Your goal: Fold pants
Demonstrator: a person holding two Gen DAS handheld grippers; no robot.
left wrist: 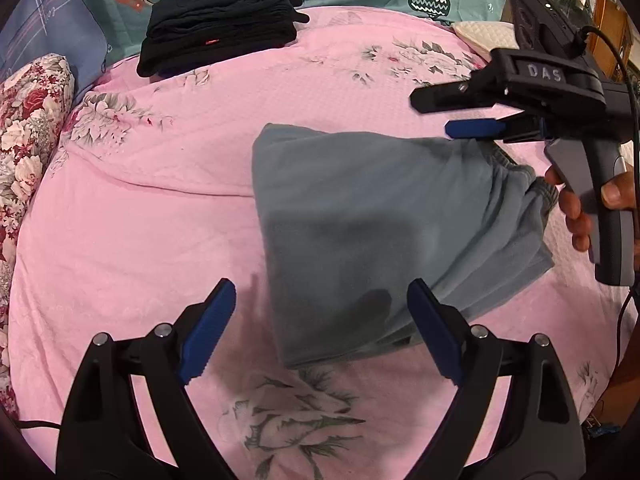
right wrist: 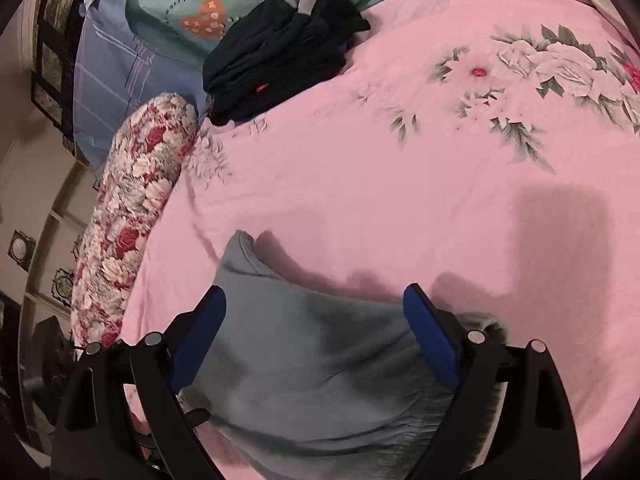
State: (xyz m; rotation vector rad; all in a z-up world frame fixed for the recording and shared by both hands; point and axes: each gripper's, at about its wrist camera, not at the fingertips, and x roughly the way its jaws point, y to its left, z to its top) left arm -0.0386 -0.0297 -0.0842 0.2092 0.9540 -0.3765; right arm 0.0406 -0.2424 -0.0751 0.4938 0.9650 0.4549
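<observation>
Grey pants (left wrist: 384,232) lie folded into a compact rectangle on the pink floral bedspread (left wrist: 132,216). My left gripper (left wrist: 320,320) hovers open just above the bundle's near edge, with nothing between its blue pads. In the left wrist view my right gripper (left wrist: 440,114) hangs open over the far right corner by the elastic waistband (left wrist: 520,176), held by a hand (left wrist: 580,208). In the right wrist view the right gripper (right wrist: 316,316) stands open over the grey pants (right wrist: 320,368), clear of the cloth.
A stack of dark folded clothes (left wrist: 220,16) sits at the far edge of the bed, also seen as dark folded clothes (right wrist: 280,48). A floral bolster (right wrist: 132,208) lines the left side. Teal and blue pillows (left wrist: 60,28) lie behind. A cream pillow (left wrist: 484,32) sits far right.
</observation>
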